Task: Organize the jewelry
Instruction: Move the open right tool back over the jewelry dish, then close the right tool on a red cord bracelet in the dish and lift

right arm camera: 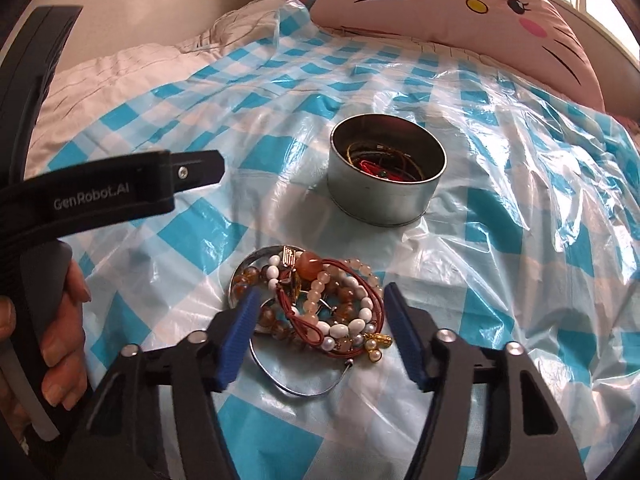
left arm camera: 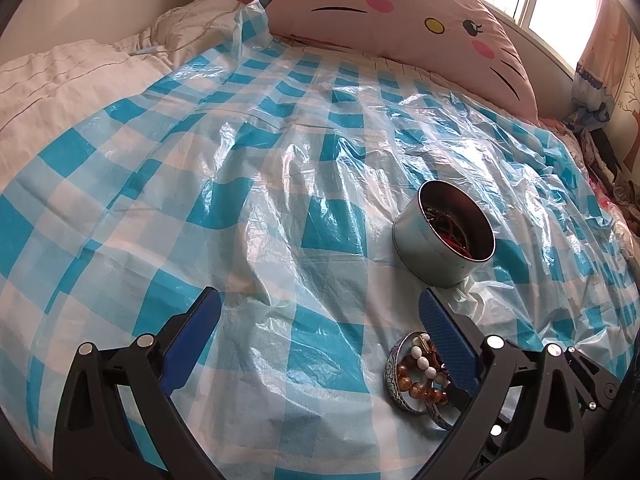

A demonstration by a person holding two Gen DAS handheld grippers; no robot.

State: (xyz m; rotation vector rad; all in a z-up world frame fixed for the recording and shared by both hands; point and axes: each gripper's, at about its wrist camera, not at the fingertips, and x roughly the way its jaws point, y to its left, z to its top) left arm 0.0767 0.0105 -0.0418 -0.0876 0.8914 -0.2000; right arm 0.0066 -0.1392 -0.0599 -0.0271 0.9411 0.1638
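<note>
A pile of jewelry (right arm camera: 320, 304) lies on the blue-and-white checked plastic sheet: bead bracelets, red cords and metal bangles. My right gripper (right arm camera: 320, 300) is open, its blue fingers either side of the pile just above it. A round metal tin (right arm camera: 386, 192) holding some jewelry stands beyond the pile. My left gripper (left arm camera: 320, 306) is open and empty over the sheet; the pile (left arm camera: 420, 372) shows beside its right finger and the tin (left arm camera: 444, 236) further ahead to the right. The left gripper's body (right arm camera: 120, 196) shows at left in the right wrist view, held by a hand.
The checked sheet (left arm camera: 200, 200) covers a bed. A pink cat-face pillow (left arm camera: 400, 16) lies at the far edge under a window. White bedding (left arm camera: 60, 76) lies at the far left. Crumpled clothes (left arm camera: 608, 184) lie at the right edge.
</note>
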